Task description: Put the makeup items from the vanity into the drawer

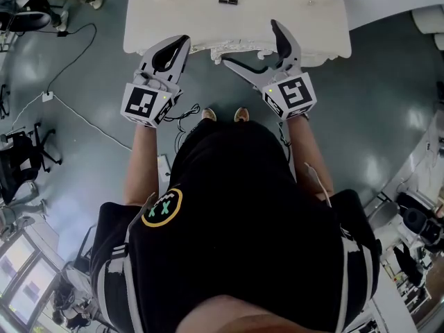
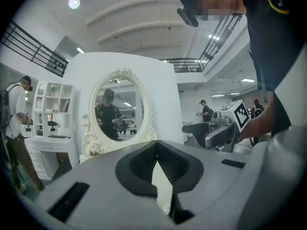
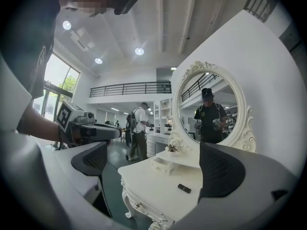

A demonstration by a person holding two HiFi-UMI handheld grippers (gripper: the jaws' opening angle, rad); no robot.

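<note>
- A person stands facing a white vanity (image 1: 291,12) with an oval mirror (image 3: 211,110), holding a gripper level in each hand just short of its front edge.
- The left gripper (image 1: 182,44) has its jaws pressed together, pads meeting at the tip, with nothing between them.
- The right gripper (image 1: 250,42) has its jaws spread wide. Nothing is held; only the tabletop shows through the gap.
- The one makeup item in view, a small dark makeup tube (image 1: 227,1), lies on its side on the bare tabletop, well back from the front edge and apart from both grippers.
- A front drawer (image 3: 139,205) with a small knob sits under the tabletop edge. A little drawer box (image 3: 162,165) sits on the top near the mirror. Both look closed, and I cannot tell which one is meant.
- Nothing looks done yet; the step in hand seems to be reaching for the tube.
- To do it well, bring the open right jaws over the tube and square across its narrow width, since it may roll if nudged along the top.
- Close only once both pads flank it.
- The drawer probably needs opening first, a job for the free left gripper.
</note>
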